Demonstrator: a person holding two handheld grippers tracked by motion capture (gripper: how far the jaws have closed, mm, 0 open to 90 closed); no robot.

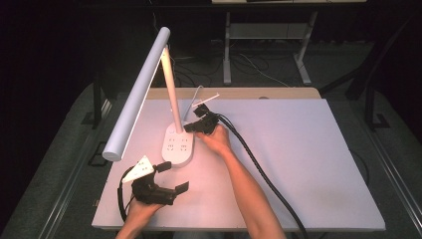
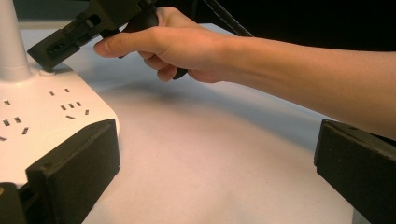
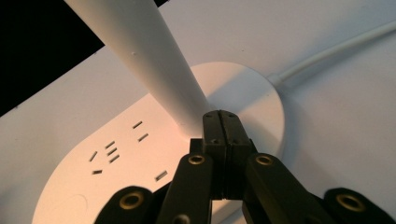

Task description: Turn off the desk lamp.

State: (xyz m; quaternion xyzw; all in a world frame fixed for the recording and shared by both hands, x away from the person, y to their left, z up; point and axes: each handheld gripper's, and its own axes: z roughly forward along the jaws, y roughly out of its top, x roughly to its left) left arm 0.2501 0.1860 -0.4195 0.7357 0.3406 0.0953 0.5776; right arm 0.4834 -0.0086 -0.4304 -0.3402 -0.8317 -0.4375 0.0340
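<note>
Right gripper (image 3: 221, 122): jaws pressed together, empty, tips against the lamp base (image 3: 252, 88) beside its stem (image 3: 154, 60); left gripper (image 2: 210, 158) gapes wide, one jaw touching the base

Black hand-held gripper (image 3: 220, 123): brass-coloured screws, thick black cable (image 1: 259, 169), grey triangular plate (image 1: 139, 169); forearms bare.

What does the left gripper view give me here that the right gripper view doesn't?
Left gripper view alone: the left tongs' jaws wide apart, one beside the lamp base, plus the right hand holding the right tongs tip-down near the stem.

Right gripper view alone: the right tongs, jaws pressed together with nothing between them, tips at the foot of the stem, and the white cord leaving the base's round end.

Both: the white base with its socket slots, the stem rising from it, and the pale table.
</note>
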